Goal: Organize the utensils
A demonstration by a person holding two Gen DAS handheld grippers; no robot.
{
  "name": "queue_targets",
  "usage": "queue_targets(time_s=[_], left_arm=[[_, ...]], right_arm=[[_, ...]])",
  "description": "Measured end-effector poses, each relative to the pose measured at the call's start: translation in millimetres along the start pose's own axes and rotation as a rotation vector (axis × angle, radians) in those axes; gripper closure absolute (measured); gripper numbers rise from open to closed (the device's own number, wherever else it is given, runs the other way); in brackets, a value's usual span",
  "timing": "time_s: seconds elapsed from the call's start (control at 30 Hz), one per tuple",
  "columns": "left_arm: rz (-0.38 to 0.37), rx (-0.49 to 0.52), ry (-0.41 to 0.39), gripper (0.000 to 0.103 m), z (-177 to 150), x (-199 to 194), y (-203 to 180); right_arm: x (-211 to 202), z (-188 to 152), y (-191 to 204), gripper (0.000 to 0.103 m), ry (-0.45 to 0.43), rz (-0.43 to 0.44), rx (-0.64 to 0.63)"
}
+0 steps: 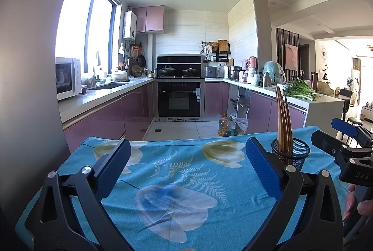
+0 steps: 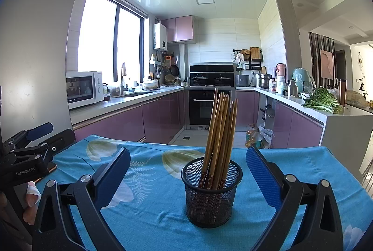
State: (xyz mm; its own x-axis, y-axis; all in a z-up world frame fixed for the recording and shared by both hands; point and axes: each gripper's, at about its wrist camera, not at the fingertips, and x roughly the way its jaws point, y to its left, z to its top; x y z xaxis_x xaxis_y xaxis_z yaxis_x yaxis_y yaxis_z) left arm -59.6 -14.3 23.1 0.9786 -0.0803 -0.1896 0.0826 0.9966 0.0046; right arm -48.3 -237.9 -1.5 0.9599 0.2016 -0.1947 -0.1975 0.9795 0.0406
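A black mesh holder [image 2: 211,192] stands on the blue flowered tablecloth [image 2: 149,211], with several wooden chopsticks [image 2: 221,129] upright in it, leaning slightly. My right gripper [image 2: 188,167] is open and empty, its fingers on either side of the holder and just short of it. My left gripper [image 1: 187,157] is open and empty over bare cloth [image 1: 177,181], with the holder [image 1: 291,154] and chopsticks [image 1: 283,120] just beyond its right finger. The right gripper also shows at the right edge of the left wrist view [image 1: 338,134].
The table's far edge meets the kitchen floor [image 1: 181,128]. Purple cabinets [image 1: 105,120] run on the left and a white counter with greens [image 2: 324,101] on the right. Oil bottles [image 1: 226,126] stand on the floor. A fridge side [image 2: 35,52] stands close on the left.
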Motion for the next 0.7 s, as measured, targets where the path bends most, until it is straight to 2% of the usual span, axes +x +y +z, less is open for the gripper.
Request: queue_targets(time_s=[0.7], left_arm=[[0.018,0.005,-0.02,0.006,-1.6,-3.4,-2.1]], right_arm=[[1.1,-3.2,-0.4,0.007,0.006,0.0,0.004]])
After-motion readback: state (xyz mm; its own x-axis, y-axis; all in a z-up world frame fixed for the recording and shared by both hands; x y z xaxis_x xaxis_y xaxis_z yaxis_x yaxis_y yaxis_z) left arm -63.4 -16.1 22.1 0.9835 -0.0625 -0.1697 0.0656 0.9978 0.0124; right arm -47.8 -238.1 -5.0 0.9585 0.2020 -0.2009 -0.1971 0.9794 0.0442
